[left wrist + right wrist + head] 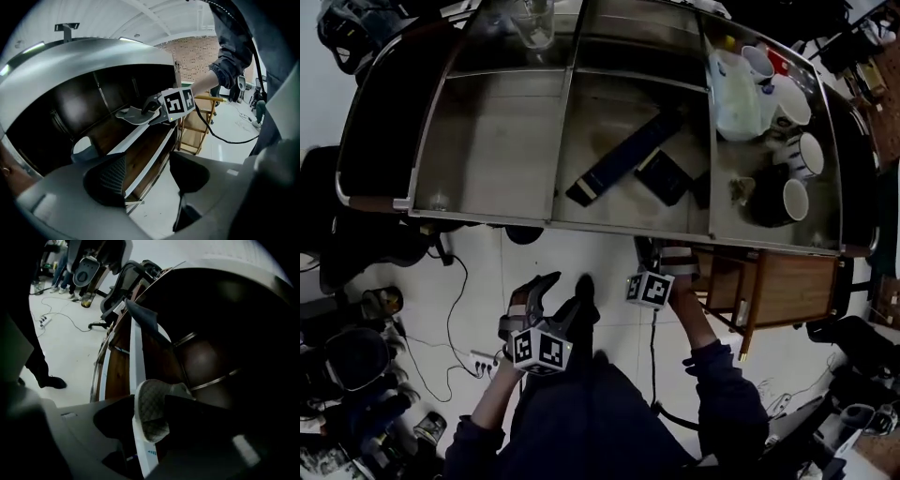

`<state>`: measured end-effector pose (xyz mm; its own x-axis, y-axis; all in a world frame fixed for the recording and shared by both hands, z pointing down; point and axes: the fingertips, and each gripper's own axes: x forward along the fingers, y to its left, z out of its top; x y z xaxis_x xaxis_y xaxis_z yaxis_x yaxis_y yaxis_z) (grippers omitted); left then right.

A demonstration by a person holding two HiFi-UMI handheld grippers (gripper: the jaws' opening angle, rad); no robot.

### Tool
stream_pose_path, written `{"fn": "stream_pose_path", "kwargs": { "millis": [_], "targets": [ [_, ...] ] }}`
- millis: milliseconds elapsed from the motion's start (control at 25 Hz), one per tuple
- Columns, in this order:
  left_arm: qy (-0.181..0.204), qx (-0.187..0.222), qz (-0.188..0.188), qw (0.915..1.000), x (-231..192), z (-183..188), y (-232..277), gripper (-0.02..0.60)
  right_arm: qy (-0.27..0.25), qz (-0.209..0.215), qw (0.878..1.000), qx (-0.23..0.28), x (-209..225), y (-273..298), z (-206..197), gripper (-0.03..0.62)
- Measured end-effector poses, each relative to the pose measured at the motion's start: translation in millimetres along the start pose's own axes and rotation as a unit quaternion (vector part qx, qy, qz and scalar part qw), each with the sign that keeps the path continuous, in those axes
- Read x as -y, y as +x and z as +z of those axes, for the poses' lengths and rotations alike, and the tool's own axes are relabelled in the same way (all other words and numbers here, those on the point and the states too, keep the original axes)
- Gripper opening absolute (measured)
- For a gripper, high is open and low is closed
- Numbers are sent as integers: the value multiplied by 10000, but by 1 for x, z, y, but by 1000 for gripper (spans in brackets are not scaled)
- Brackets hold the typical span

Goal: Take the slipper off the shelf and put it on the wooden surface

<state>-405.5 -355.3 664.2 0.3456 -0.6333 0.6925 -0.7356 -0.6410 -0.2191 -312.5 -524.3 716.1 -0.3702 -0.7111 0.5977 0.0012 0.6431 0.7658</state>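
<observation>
A grey slipper (pixel 151 401) with a patterned sole lies on the white edge of the shelf (pixel 137 350). My right gripper (pixel 150 420) stands open around it, one jaw on each side, pads not pressing. From the left gripper view the same slipper (pixel 131 114) pokes out ahead of the right gripper's marker cube (pixel 178 102). In the head view that cube (pixel 650 289) sits at the cabinet's front edge, the jaws hidden beneath it. My left gripper (pixel 147 178) is open and empty, held lower over the floor (pixel 546 286). A second grey slipper (pixel 84 147) lies further along the shelf.
The glass-topped cabinet (pixel 487 141) holds mugs (pixel 797 155) and dark flat items (pixel 623 155). A wooden stand (pixel 787 286) is under its right end. Cables and a power strip (pixel 478 361) lie on the white floor. Office chairs (pixel 112 291) stand beyond the shelf.
</observation>
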Motion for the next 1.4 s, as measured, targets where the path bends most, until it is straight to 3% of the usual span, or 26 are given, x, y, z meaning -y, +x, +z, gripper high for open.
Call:
{"fn": "stream_pose_path", "kwargs": {
  "millis": [160, 360, 640, 880, 1080, 1240, 1400],
  "targets": [
    [5, 27, -58, 10000, -3, 2, 6, 293, 29, -40, 10000, 42, 1, -4, 3, 130],
    [-15, 83, 55, 9999, 11, 2, -1, 293, 8, -628, 9977, 266, 26, -37, 6, 81],
    [-28, 329, 393, 9987, 85, 25, -36, 293, -44, -1046, 9919, 724, 29, -135, 8, 61],
    [-206, 527, 889, 9944, 220, 50, -84, 293, 27, -1132, 9854, 1270, -20, -282, -28, 61],
    [-286, 576, 1330, 9890, 366, 94, -126, 293, -14, -1047, 9799, 1698, -64, -428, -92, 61],
    [-293, 598, 1203, 9905, 488, 132, -149, 293, 3, -972, 9797, 1752, -101, -539, -155, 61],
    [-36, 645, 1014, 9927, 567, 165, -162, 293, 150, -1082, 9814, 1580, -124, -613, -211, 63]
  ]
}}
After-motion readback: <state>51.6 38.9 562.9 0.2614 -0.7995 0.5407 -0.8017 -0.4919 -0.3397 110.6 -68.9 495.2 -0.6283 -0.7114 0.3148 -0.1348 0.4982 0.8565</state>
